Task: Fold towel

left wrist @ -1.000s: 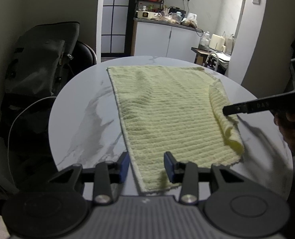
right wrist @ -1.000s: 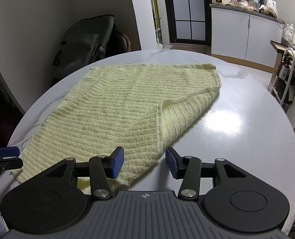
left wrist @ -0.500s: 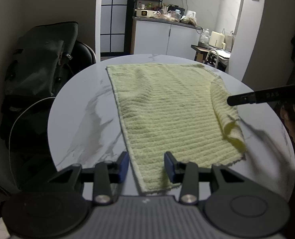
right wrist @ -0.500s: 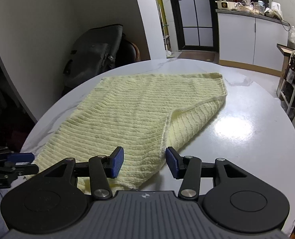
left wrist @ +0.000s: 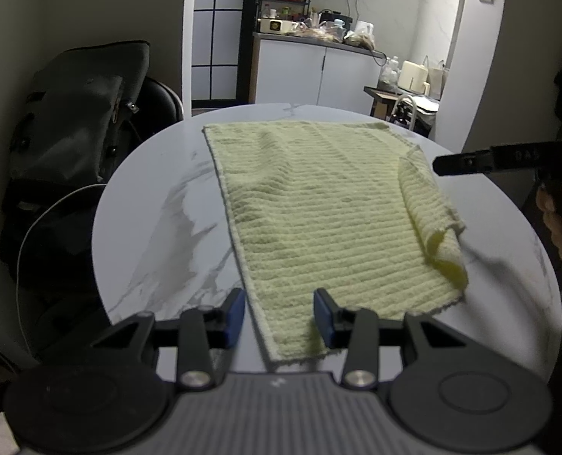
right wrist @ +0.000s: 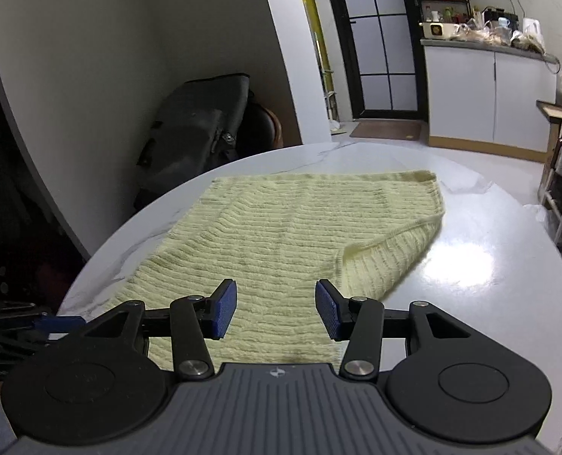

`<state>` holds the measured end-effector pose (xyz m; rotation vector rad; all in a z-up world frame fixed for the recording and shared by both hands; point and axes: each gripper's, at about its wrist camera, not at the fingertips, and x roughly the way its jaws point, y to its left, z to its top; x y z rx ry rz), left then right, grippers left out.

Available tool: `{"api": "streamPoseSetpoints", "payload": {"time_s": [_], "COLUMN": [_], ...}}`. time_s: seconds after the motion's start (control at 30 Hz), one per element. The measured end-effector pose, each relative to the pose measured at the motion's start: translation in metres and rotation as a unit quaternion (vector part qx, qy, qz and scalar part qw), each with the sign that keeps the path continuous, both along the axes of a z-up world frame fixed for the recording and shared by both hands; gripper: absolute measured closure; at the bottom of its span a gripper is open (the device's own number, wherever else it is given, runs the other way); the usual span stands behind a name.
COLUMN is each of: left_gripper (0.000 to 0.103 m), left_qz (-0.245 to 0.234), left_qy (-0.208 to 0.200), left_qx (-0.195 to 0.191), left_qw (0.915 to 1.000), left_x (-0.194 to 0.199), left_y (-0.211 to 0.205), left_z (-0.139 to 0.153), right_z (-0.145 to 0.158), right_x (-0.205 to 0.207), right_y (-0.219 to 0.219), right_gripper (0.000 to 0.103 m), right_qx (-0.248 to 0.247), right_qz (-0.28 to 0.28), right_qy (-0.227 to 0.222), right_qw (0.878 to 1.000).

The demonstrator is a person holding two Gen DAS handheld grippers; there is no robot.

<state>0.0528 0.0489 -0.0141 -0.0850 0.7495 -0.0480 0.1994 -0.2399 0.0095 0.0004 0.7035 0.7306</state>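
A pale yellow ribbed towel [left wrist: 318, 208] lies spread on the round white marble table [left wrist: 159, 227]. Its right-hand edge is turned over onto itself in a loose flap [left wrist: 428, 204]. My left gripper [left wrist: 279, 316] is open, hovering over the towel's near corner, with the blue pads apart on either side of it. In the right wrist view my right gripper [right wrist: 276, 309] is open above the towel [right wrist: 281, 235], near the flap [right wrist: 390, 254], gripping nothing. The right gripper [left wrist: 443, 163] shows from the side, clear of the flap. The left gripper [right wrist: 59, 320] shows at the towel's left end.
A dark bag [left wrist: 80, 113] sits on a chair beyond the table's left rim, with a white cable [left wrist: 46, 208] beside it. Kitchen cabinets [left wrist: 318, 72] stand behind. A metal rack [right wrist: 561, 174] is off the right side. A person's hand [left wrist: 561, 220] holds the right gripper.
The right gripper has drawn up and back from the turned-over edge, which now lies free on the towel. Its view has tilted upward. The left gripper has stayed put.
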Motion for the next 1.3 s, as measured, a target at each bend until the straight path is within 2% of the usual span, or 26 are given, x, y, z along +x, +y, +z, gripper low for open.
{"api": "streamPoseSetpoints", "payload": {"time_s": [0.3, 0.63, 0.7, 0.8, 0.83, 0.9, 1.13, 1.3], "left_gripper": [0.056, 0.054, 0.054, 0.054, 0.053, 0.053, 0.054, 0.054], "left_qz": [-0.002, -0.006, -0.006, -0.006, -0.006, -0.005, -0.004, -0.012], "left_qy": [-0.001, 0.001, 0.001, 0.001, 0.001, 0.001, -0.004, -0.009], "left_qx": [0.000, 0.008, 0.009, 0.010, 0.010, 0.009, 0.009, 0.012], "left_qw": [1.0000, 1.0000, 0.9999, 0.9999, 0.9999, 0.9999, 0.9999, 0.9998], "left_x": [-0.001, -0.001, -0.001, -0.001, -0.001, -0.001, -0.001, 0.000], "left_y": [-0.001, -0.005, -0.006, -0.006, -0.006, -0.006, -0.008, -0.011], "left_z": [-0.001, -0.001, -0.001, -0.001, -0.001, -0.002, 0.001, 0.003], "right_z": [-0.010, -0.028, -0.030, -0.029, -0.029, -0.027, -0.016, -0.009], "right_x": [0.003, 0.003, 0.002, 0.001, 0.001, 0.000, -0.007, -0.015], "right_y": [-0.005, -0.004, -0.005, -0.007, -0.007, -0.009, -0.017, -0.029], "right_gripper": [0.052, 0.052, 0.057, 0.081, 0.087, 0.093, 0.094, 0.094], "right_qx": [-0.041, -0.068, -0.066, -0.057, -0.054, -0.054, -0.057, -0.044], "right_qz": [-0.021, -0.019, -0.021, -0.014, -0.012, -0.011, -0.014, -0.014], "right_qy": [0.010, 0.032, 0.029, 0.030, 0.030, 0.025, 0.011, 0.022], "right_qw": [0.999, 0.997, 0.997, 0.998, 0.998, 0.998, 0.998, 0.999]}}
